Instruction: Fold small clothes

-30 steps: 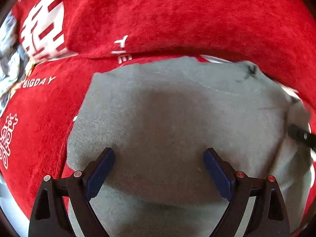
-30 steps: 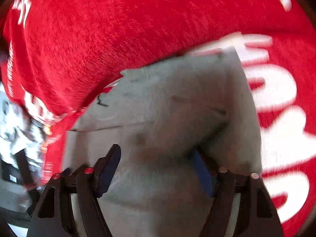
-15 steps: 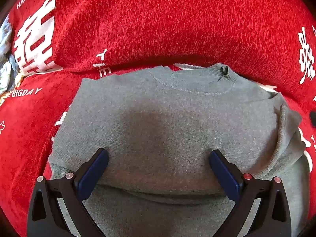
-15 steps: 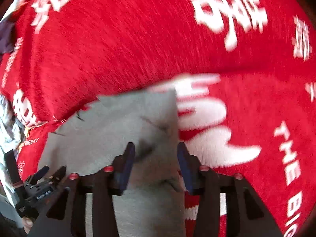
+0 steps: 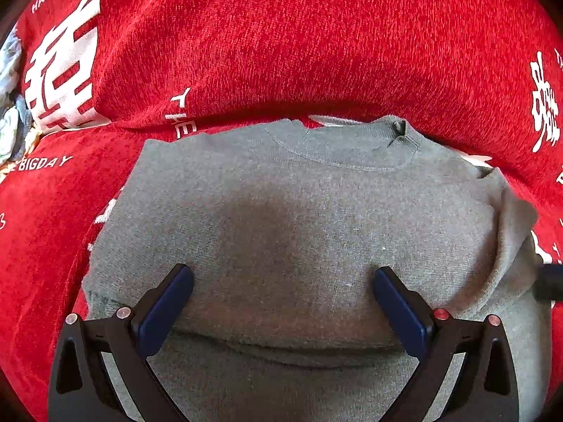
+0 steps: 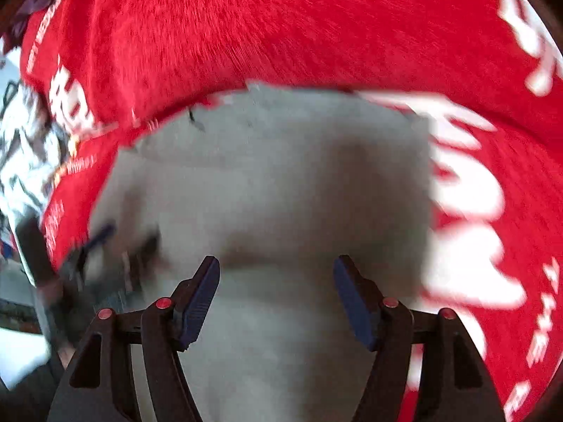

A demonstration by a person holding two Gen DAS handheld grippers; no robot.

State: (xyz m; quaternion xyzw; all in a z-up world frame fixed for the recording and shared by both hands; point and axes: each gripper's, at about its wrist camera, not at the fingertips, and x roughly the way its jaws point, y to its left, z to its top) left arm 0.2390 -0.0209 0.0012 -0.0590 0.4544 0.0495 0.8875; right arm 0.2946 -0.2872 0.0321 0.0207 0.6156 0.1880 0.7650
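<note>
Grey sweater (image 5: 299, 218) laid flat on red printed blanket (image 5: 281, 42), collar toward the blanket's ridge, right sleeve folded inward; left gripper (image 5: 281, 299) and right gripper (image 6: 276, 292) both spread wide above sweater, grasping nothing.

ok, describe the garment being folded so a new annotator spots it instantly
Start from the red plush blanket printed with white characters that fills the view. The grey sweatshirt lies flat on it, ribbed crew neck toward the far side, directly ahead of the open left gripper. It is the only plain grey thing there; everything around it is red with white lettering.
</note>
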